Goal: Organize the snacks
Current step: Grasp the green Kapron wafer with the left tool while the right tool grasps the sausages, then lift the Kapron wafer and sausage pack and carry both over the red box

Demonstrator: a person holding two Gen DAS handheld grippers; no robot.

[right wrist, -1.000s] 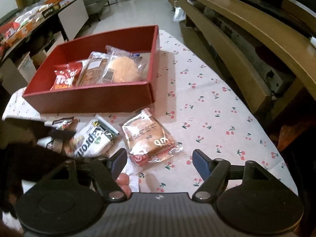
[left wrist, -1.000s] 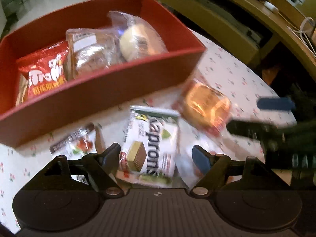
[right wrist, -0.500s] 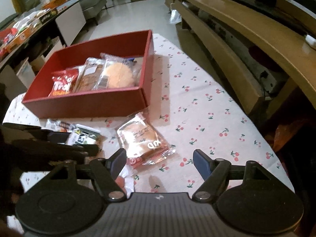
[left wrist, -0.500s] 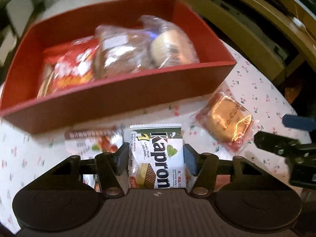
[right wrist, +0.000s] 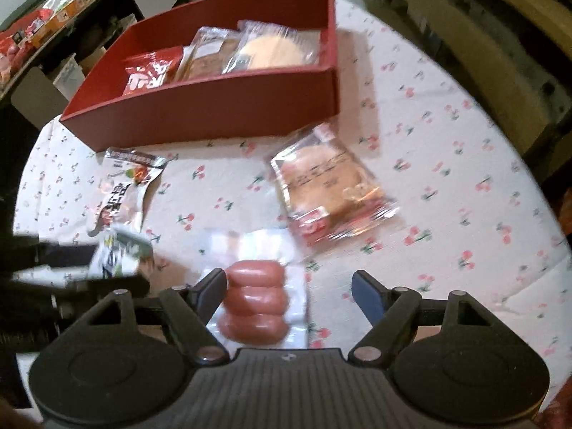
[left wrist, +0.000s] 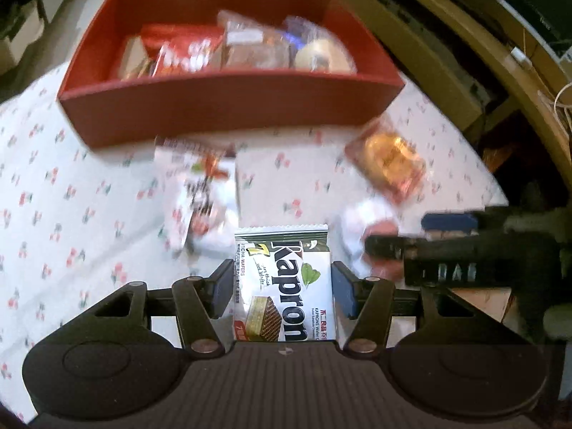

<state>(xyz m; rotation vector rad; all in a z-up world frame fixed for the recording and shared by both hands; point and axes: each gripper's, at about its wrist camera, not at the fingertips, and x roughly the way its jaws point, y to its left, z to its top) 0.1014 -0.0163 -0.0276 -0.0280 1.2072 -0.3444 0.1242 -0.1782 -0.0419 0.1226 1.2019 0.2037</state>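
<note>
My left gripper (left wrist: 282,284) is shut on the white and green Kaprons wafer pack (left wrist: 286,286) and holds it off the table, in front of the red box (left wrist: 228,111); the pack also shows in the right wrist view (right wrist: 119,254). The box holds a red chip bag (right wrist: 152,71) and two clear-wrapped breads (right wrist: 271,48). My right gripper (right wrist: 289,293) is open above a sausage pack (right wrist: 255,304) that lies between its fingers. A clear bun pack (right wrist: 332,186) and a white snack bag (right wrist: 119,193) lie on the cloth.
The round table has a white cherry-print cloth (right wrist: 447,164). A curved wooden bench (right wrist: 500,35) runs along its right side. Shelves with goods (right wrist: 53,10) stand at the far left.
My left gripper has closed on the wafer pack and lifted it away from the table. My right gripper has moved left and lower, over the sausage pack.
</note>
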